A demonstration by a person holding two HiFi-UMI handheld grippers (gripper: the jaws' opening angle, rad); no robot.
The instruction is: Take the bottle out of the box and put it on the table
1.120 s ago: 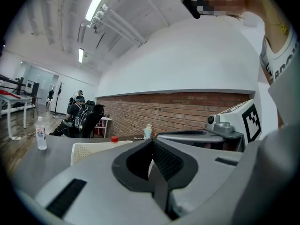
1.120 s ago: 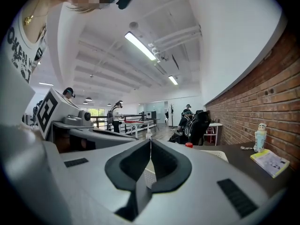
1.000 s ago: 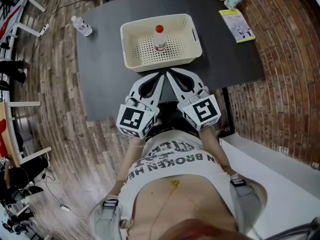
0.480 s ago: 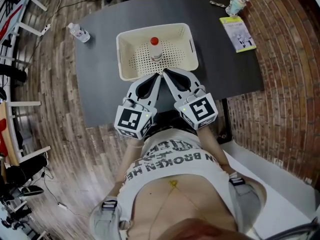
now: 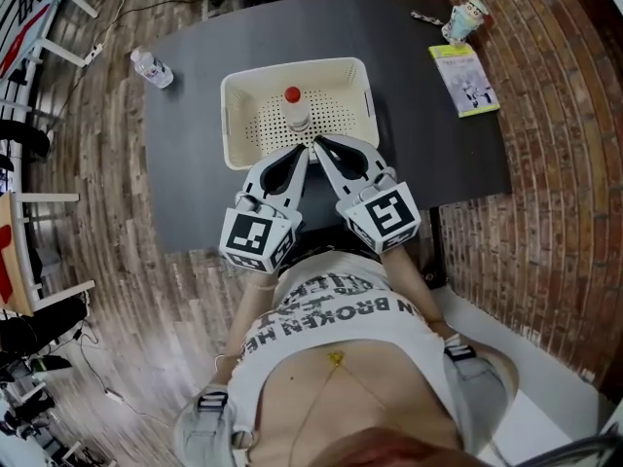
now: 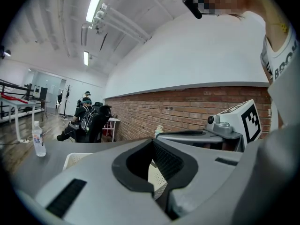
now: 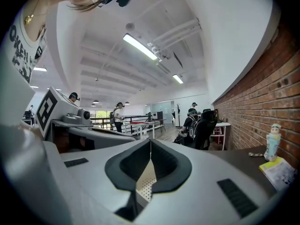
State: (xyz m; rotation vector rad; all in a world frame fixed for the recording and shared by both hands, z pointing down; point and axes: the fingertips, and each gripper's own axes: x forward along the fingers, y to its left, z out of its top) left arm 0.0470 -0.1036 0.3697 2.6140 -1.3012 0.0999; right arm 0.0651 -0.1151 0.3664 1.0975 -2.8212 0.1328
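A clear bottle with a red cap (image 5: 294,110) stands upright in the cream perforated box (image 5: 230,115) on the dark table (image 5: 190,173). My left gripper (image 5: 305,151) and right gripper (image 5: 317,144) lie side by side, both shut and empty, tips together at the box's near rim just short of the bottle. In the left gripper view the left gripper (image 6: 152,143) has its jaws pressed together, and a strip of the box (image 6: 158,176) shows below them. The right gripper (image 7: 150,143) looks the same in its own view, with the box (image 7: 144,183) under its jaws.
A second clear bottle (image 5: 153,67) stands near the table's far left corner, the bottle (image 6: 38,138) also showing in the left gripper view. A yellow booklet (image 5: 465,78) and a small figurine (image 5: 464,15) sit at the far right. People and chairs are in the room beyond.
Both grippers have moved forward together towards the box; their tips now reach its near rim, close to the bottle. Both have stayed shut.
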